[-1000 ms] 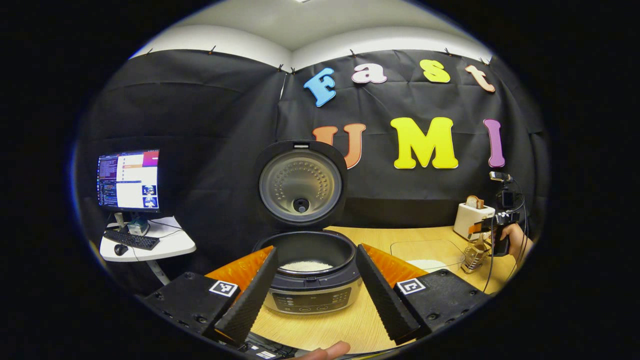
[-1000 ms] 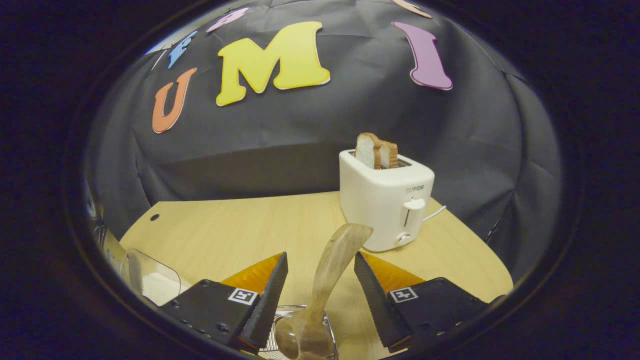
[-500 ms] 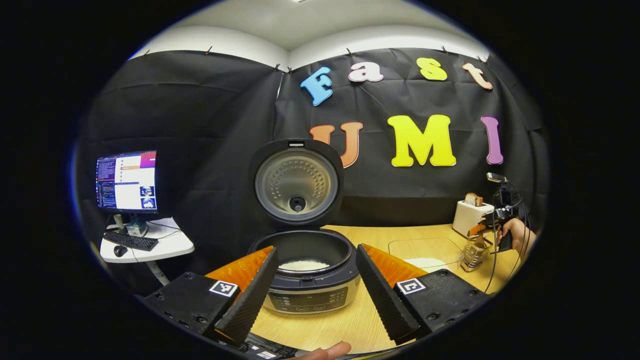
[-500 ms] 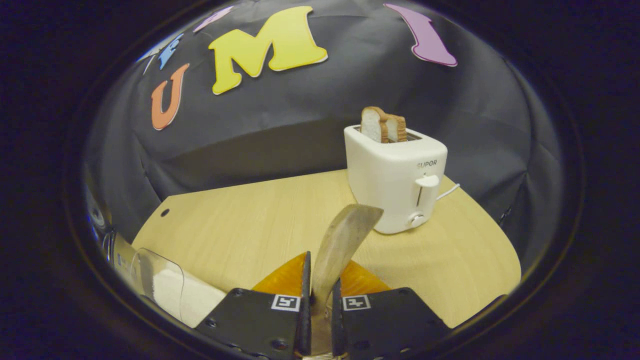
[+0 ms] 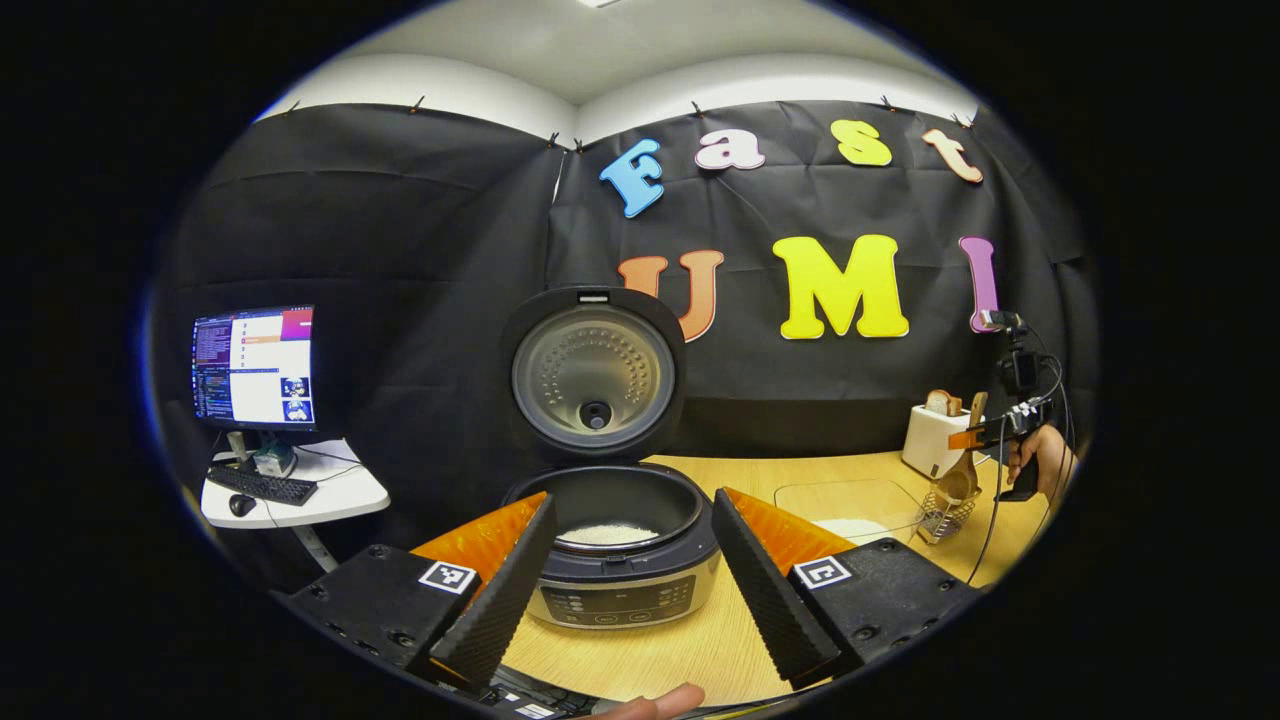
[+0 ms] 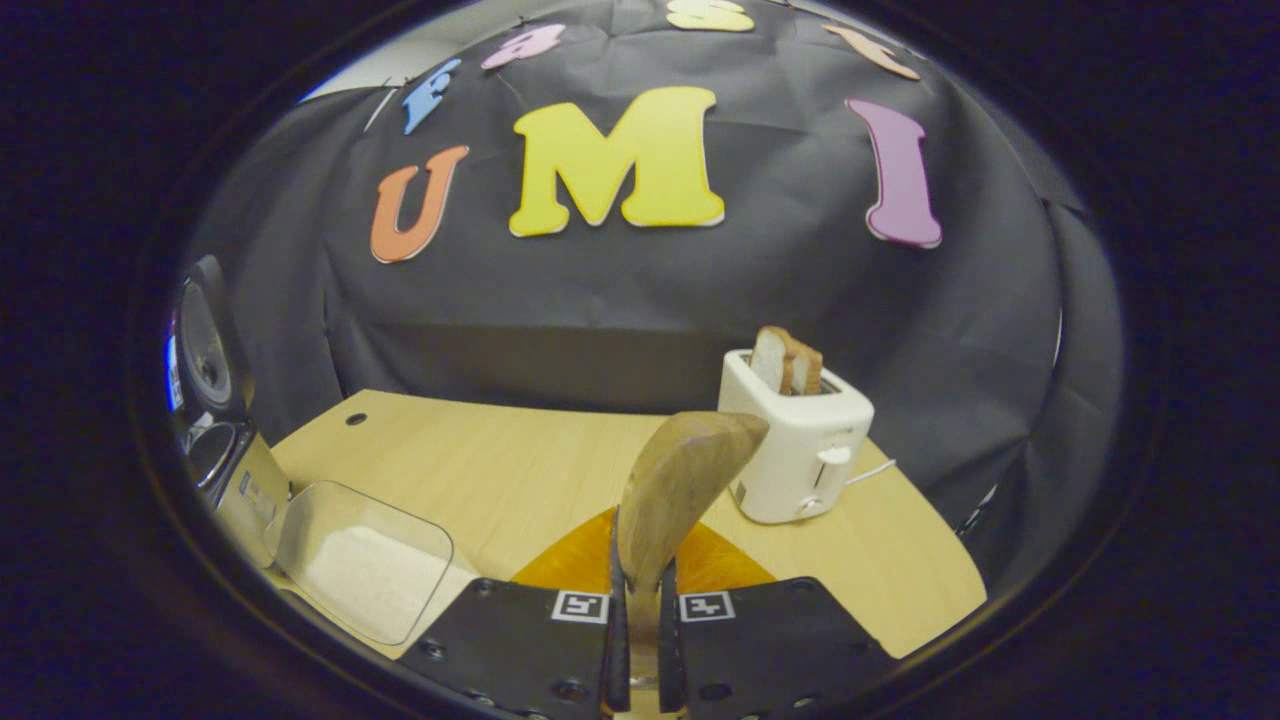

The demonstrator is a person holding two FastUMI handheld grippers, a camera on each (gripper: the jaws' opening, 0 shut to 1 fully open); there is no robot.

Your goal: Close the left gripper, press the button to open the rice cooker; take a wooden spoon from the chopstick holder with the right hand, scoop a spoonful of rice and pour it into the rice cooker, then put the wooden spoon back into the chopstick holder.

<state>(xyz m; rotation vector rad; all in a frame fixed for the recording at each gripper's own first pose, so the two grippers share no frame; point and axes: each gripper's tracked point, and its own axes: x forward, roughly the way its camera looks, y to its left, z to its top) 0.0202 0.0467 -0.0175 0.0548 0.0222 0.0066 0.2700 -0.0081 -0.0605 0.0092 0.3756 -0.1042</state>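
We are holding the wooden spoon [image 6: 680, 490] by its handle in the right gripper [image 6: 640, 640], whose two fingers are pressing on it from either side. The spoon's long axis is running roughly upright, handle end above the fingers; in the left gripper view its bowl [image 5: 958, 485] is hanging just above the chopstick holder [image 5: 935, 513].

The rice container [image 6: 362, 572] is lying low and to the left of the right gripper, with the toaster [image 6: 796, 440] on the opposite side. We judge that the coming move is a leftward carry with the bowl tipped down into the rice.

We are keeping the left gripper [image 5: 630, 590] spread wide and empty, facing the rice cooker [image 5: 620, 545], whose lid [image 5: 594, 372] is standing open. The right hand is the nearer one to the rice container.
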